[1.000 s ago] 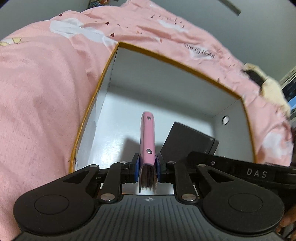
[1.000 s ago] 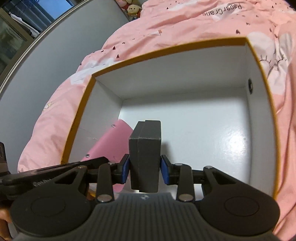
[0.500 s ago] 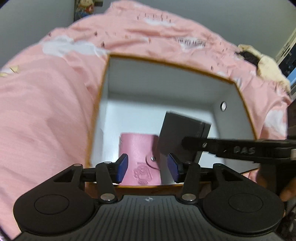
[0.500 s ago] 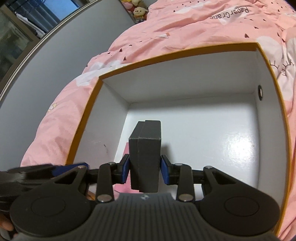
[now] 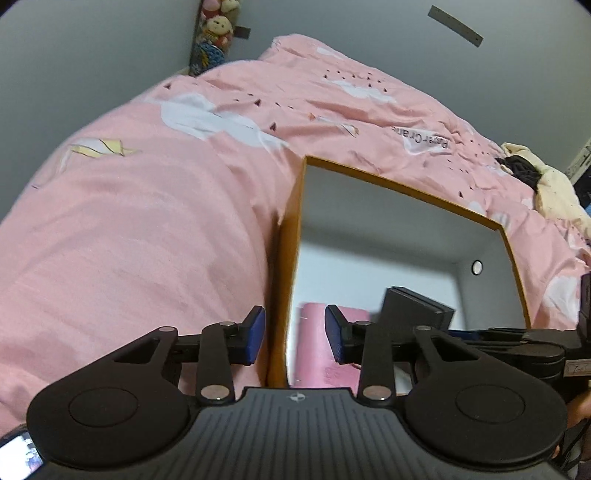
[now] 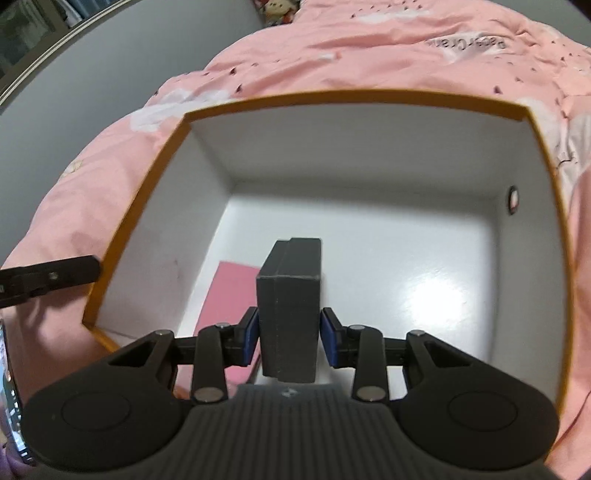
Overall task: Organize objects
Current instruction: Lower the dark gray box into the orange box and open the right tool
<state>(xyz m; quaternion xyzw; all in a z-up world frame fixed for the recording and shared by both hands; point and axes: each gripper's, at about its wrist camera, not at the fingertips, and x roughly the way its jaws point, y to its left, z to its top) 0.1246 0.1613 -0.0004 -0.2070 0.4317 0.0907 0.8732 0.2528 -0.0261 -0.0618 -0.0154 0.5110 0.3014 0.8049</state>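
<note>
An open box with an orange rim [image 5: 402, 189] and white inside [image 6: 424, 258] sits on a pink bed. A pink wallet [image 5: 317, 350] lies flat on the box floor at its near left; it also shows in the right wrist view [image 6: 231, 295]. My left gripper [image 5: 294, 339] is open and empty, above the box's left wall. My right gripper [image 6: 290, 338] holds a dark grey box [image 6: 290, 306] upright over the box floor, beside the wallet; the pads look slightly apart from its sides. The grey box also shows in the left wrist view [image 5: 413, 310].
The pink duvet [image 5: 129, 240] surrounds the box on all sides. Plush toys [image 5: 218, 33] stand at the far wall. A cream and black bundle [image 5: 546, 184] lies at the far right. A grey wall runs behind the bed.
My left gripper let go of the pink wallet, which now lies flat in the box, and pulled back and left over the box wall. My right gripper's pads have eased slightly off the grey box.
</note>
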